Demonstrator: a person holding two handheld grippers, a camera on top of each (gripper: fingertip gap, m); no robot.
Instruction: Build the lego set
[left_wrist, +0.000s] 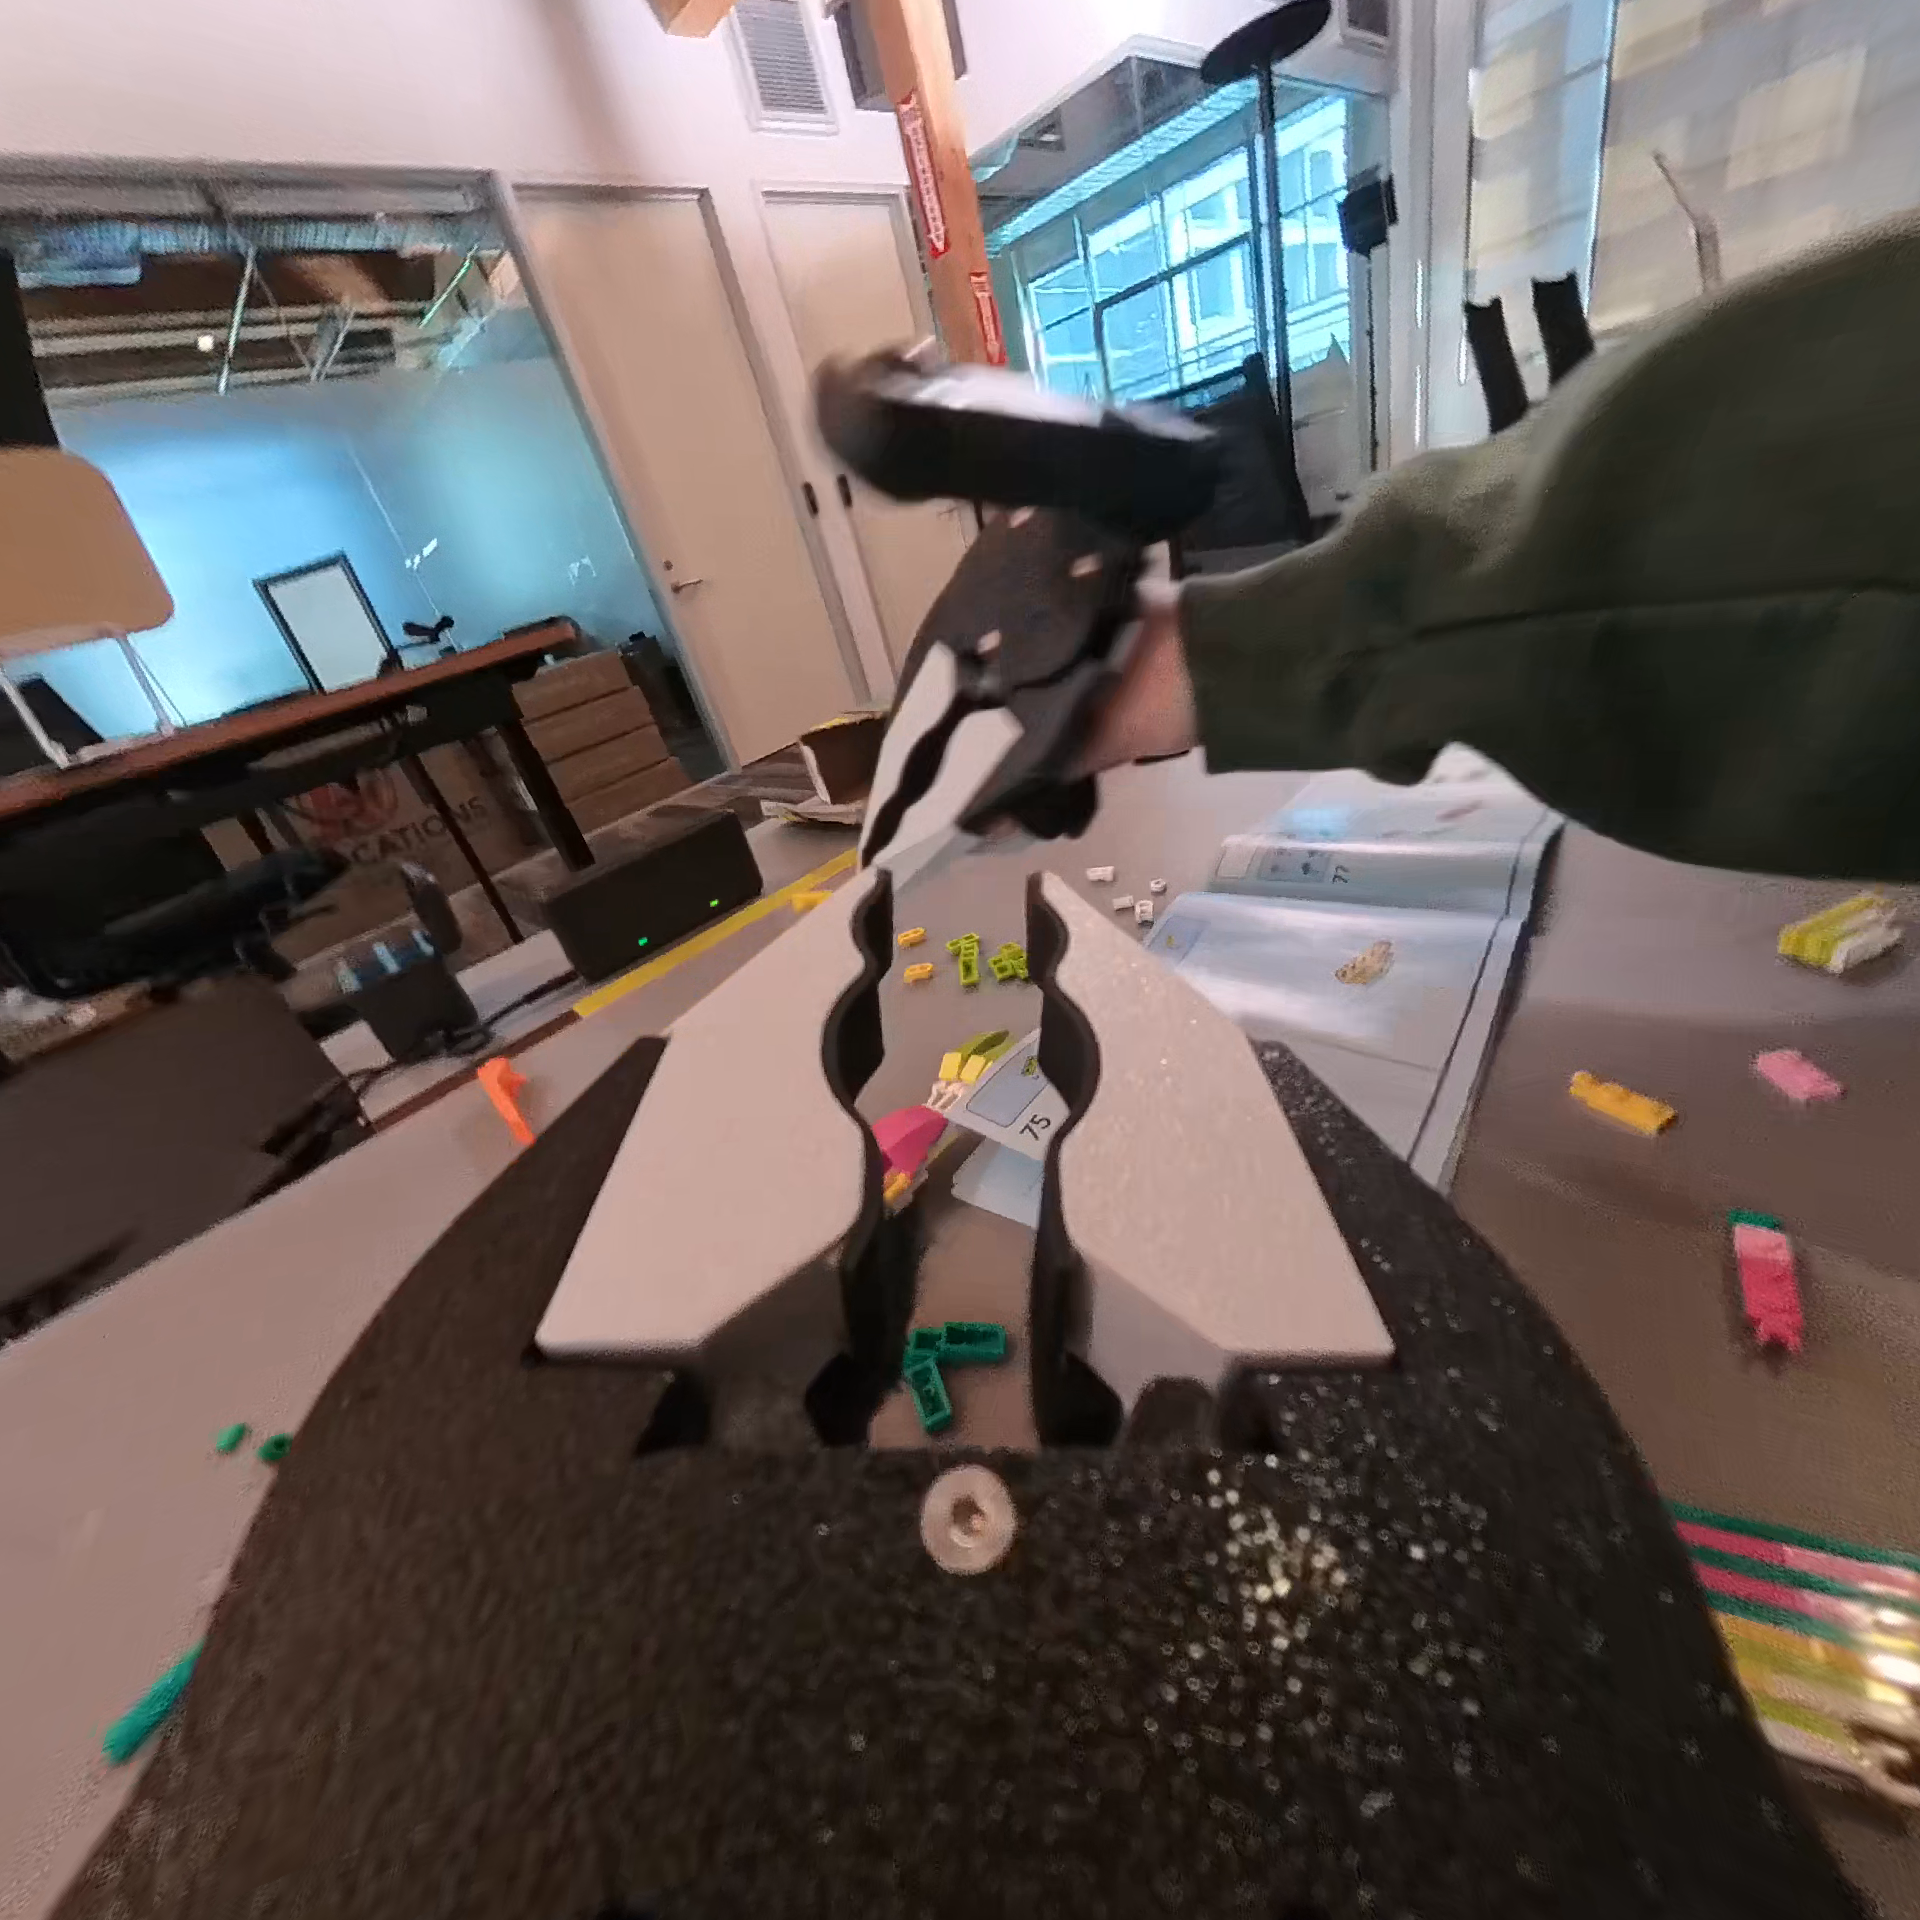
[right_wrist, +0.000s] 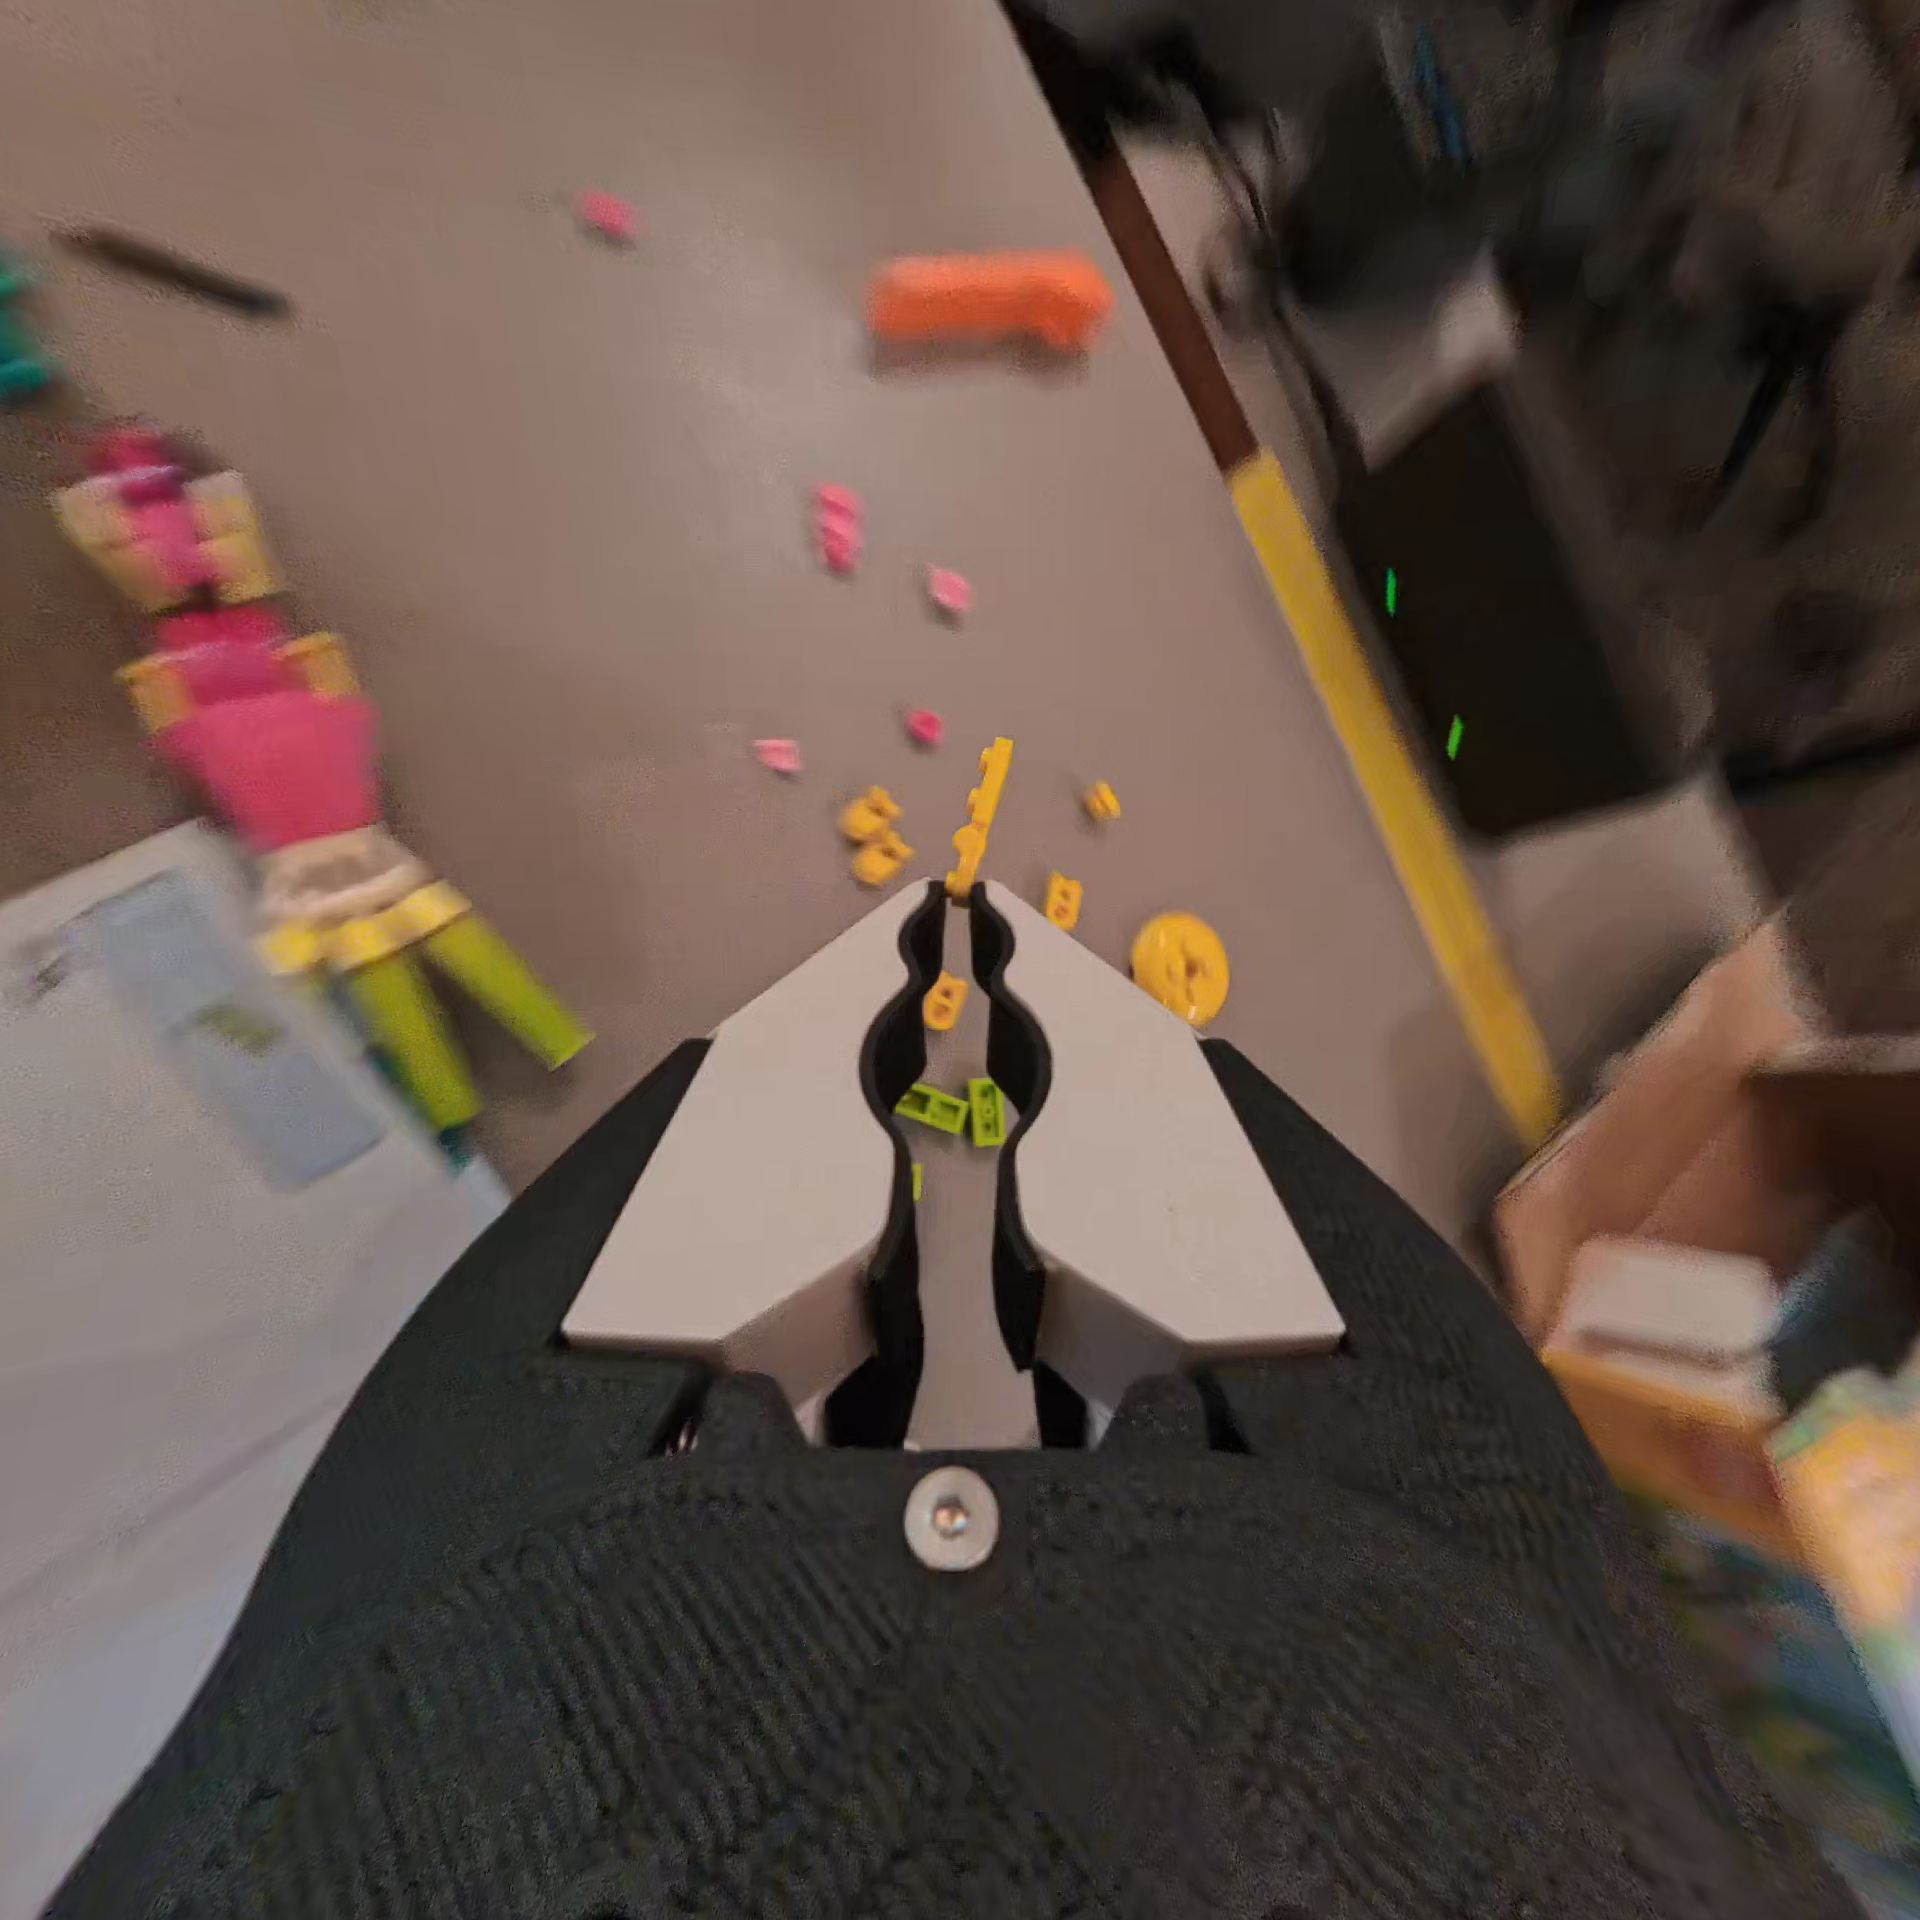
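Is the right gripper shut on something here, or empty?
Shut on a piece. The right gripper pinches a thin yellow plate at its fingertips; the plate sticks out past the tips, above the table.

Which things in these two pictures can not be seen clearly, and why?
- Left wrist view: the pink piece is partly hidden behind the left gripper fingers.
- Right wrist view: the pink and green model is blurred by motion.
- Right wrist view: the yellow strip has its lower end hidden between the right gripper fingers.

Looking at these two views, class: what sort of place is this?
Probably an office workspace: a glass-walled room with a desk, stacked cardboard boxes, and a grey table strewn with Lego pieces.
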